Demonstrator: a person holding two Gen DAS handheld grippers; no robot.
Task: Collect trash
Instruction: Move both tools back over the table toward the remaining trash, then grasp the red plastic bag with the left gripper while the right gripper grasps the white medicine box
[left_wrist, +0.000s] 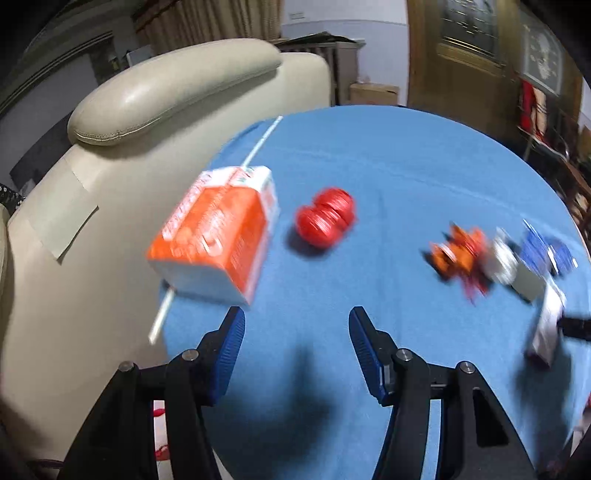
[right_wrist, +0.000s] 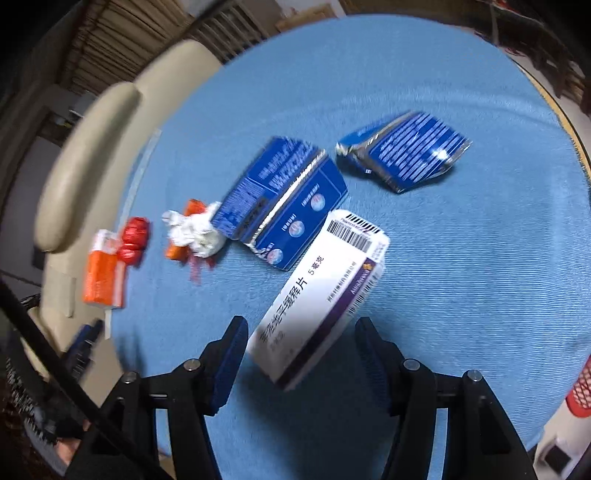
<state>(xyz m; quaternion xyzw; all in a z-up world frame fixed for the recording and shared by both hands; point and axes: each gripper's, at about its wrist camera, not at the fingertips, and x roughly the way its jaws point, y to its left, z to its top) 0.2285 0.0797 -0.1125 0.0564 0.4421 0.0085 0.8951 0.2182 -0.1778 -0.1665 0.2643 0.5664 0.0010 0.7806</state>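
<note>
The right claw (right_wrist: 297, 354) hangs with its blue-padded jaws spread apart, and the near end of the white medicine box (right_wrist: 321, 295) lies between the fingertips, tilted across the gap instead of square to it; neither pad looks to be pressing the box yet. To take it cleanly, the judgement is to turn the wrist until the pads face the long sides of the box, lower until they bracket its middle, then close slowly so the light card does not skid on the blue surface (right_wrist: 480, 258). Just beyond the white medicine box, touching its far end, lies the flattened blue carton (right_wrist: 284, 199), which could be dragged along if the box is pulled carelessly. Farther beyond sits the crumpled blue foil pack (right_wrist: 406, 151), apart from the rest. To the left of the white medicine box are a wad of white paper (right_wrist: 195, 230) over orange scraps, then a red wrapper (right_wrist: 135, 236) and the orange drink carton (right_wrist: 103, 273) at the surface's edge. The left claw (left_wrist: 297, 354) is likewise spread wide and empty, hovering short of that orange drink carton, whose straw (left_wrist: 262, 138) overhangs the edge. Both views are blurred by motion.
</note>
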